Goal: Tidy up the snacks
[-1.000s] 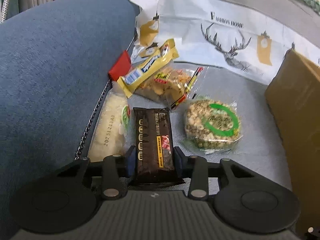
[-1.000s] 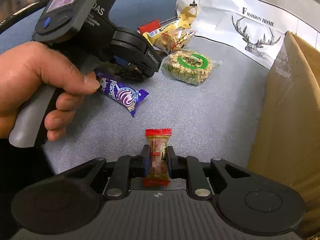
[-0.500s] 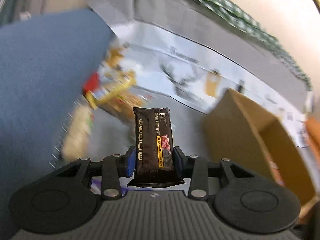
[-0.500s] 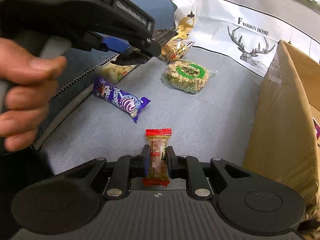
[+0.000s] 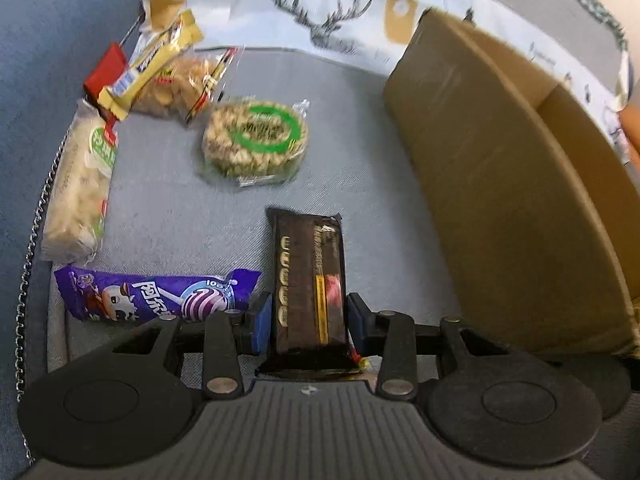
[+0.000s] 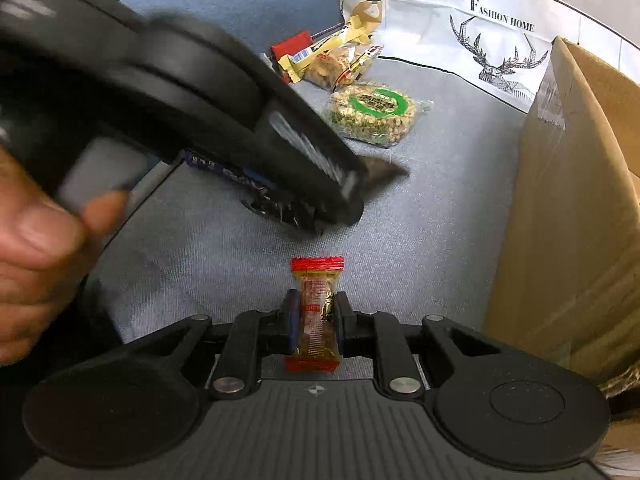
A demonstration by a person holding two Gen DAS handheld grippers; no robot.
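Left wrist view: my left gripper (image 5: 308,316) is clamped on the dark brown bar (image 5: 308,276), above the grey cushion (image 5: 372,184), between the purple candy pack (image 5: 156,298) and the cardboard box (image 5: 512,184). The round green-labelled snack (image 5: 256,138) lies ahead. My right gripper (image 6: 317,322) pinches the small red-ended candy (image 6: 317,312) upright, beside the box.

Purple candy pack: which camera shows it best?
Left wrist view: the purple pack lies flat in full view, print visible, just left of the left gripper. In the right wrist view that gripper blocks it; only a dark sliver shows.
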